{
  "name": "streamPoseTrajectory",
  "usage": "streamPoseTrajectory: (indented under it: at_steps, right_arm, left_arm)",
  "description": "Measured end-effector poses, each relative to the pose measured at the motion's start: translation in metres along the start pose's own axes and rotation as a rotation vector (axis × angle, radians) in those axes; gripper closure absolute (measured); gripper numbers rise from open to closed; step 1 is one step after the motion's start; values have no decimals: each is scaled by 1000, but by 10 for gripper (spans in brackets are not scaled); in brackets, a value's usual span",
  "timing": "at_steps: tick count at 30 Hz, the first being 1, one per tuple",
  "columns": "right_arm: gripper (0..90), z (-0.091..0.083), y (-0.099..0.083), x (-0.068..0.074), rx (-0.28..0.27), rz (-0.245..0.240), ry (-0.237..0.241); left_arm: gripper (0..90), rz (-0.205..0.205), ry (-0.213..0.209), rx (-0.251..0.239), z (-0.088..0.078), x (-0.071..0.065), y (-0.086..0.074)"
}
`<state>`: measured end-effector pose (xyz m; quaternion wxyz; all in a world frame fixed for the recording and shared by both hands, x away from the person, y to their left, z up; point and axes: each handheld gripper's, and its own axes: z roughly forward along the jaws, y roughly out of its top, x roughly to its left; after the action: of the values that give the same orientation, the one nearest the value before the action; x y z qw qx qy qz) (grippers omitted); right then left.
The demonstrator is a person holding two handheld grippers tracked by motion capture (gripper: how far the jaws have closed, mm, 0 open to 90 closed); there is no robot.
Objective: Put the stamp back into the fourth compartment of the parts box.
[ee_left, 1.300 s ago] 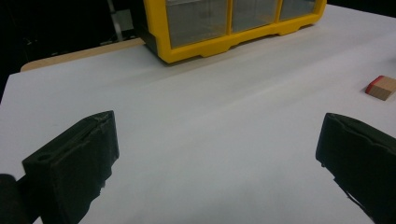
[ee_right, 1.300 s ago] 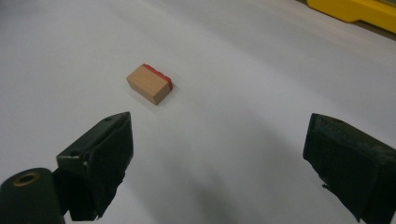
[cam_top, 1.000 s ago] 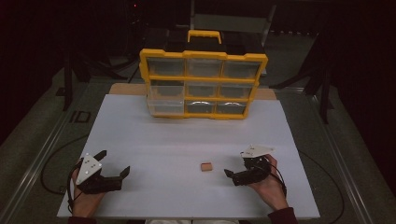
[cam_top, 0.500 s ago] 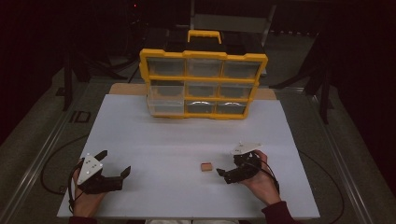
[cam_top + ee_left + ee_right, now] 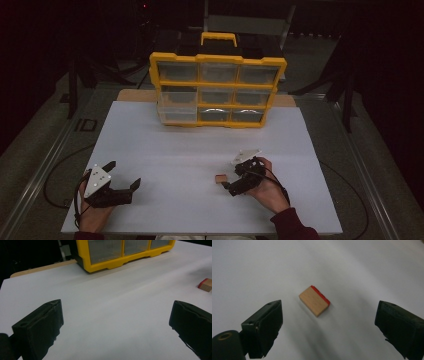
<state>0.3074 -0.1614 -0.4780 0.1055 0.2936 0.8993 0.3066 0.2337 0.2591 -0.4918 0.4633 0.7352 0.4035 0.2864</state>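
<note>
A small wooden block (image 5: 219, 178) with a red edge lies flat on the white table (image 5: 200, 145), right of centre near the front. My right gripper (image 5: 231, 179) hovers just right of the block, open and pointing at it. In the right gripper view the block (image 5: 314, 300) sits ahead of the right gripper (image 5: 329, 325), between the lines of the two wide-apart jaws and untouched. My left gripper (image 5: 123, 175) rests open at the front left with nothing in it. In the left gripper view, the left gripper (image 5: 117, 322) has bare table between its jaws, and the block (image 5: 205, 285) lies far right.
A yellow organizer case (image 5: 217, 90) with clear drawers and a handle stands upright at the table's far edge; one left drawer juts out slightly. Its base (image 5: 120, 255) shows in the left gripper view. Dark floor and cables surround the table.
My right gripper has moved left and a little forward, closing in on the wooden block. The left gripper and the block have stayed put.
</note>
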Motion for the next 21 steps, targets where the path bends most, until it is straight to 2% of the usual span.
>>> streamPoseTrajectory:
  at_steps: [4,8,11,13,14,15,18,20,21]
  right_arm:
    - [78,7,8,0,8,-4,18]
    - [89,18,12,0,57,-24,20]
    - [187,26,14,-1,92,-42,42]
    - [218,29,14,-1,97,-53,48]
    - [255,31,15,-1,106,-60,41]
    - [335,34,16,0,110,-73,35]
    - [415,37,18,1,118,-86,54]
    - [438,37,19,2,119,-94,47]
    - [490,38,20,2,127,-100,61]
  left_arm:
    - [2,2,0,1,0,0,0]
    - [2,4,-1,2,0,0,0]
    - [2,5,-1,4,1,0,0]
    - [2,5,-2,4,1,0,0]
    - [2,6,-1,5,1,-1,0]
    - [2,8,0,8,1,-1,0]
    - [2,10,-1,9,1,-1,0]
    - [2,12,-1,9,1,-1,0]
    - [2,12,-2,10,1,-1,0]
